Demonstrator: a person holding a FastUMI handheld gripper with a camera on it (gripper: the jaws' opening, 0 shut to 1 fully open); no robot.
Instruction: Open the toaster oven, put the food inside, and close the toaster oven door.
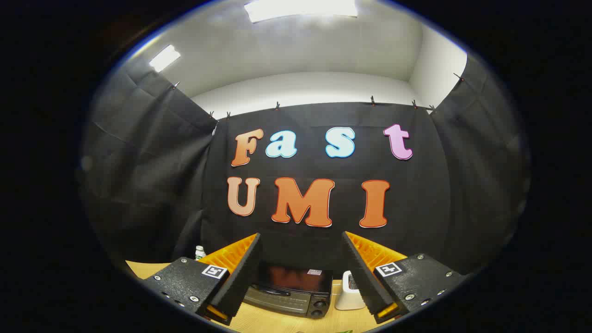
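A black toaster oven (pixel 290 292) stands on the wooden table (pixel 277 323), below and beyond my fingers, seen in the gap between them. Its door looks closed, with a handle across the front and knobs at its right side. My gripper (pixel 300 240) is held high above the table and well back from the oven, fingers wide apart with nothing between them. I cannot make out the food; only a sliver of something green (pixel 344 331) peeks in at the table's near edge.
A small white appliance (pixel 349 292) stands just right of the oven. Behind the left finger, a small white bottle with a green band (pixel 200 252) stands near the table's left side. Black cloth walls close in the booth behind and beside the table.
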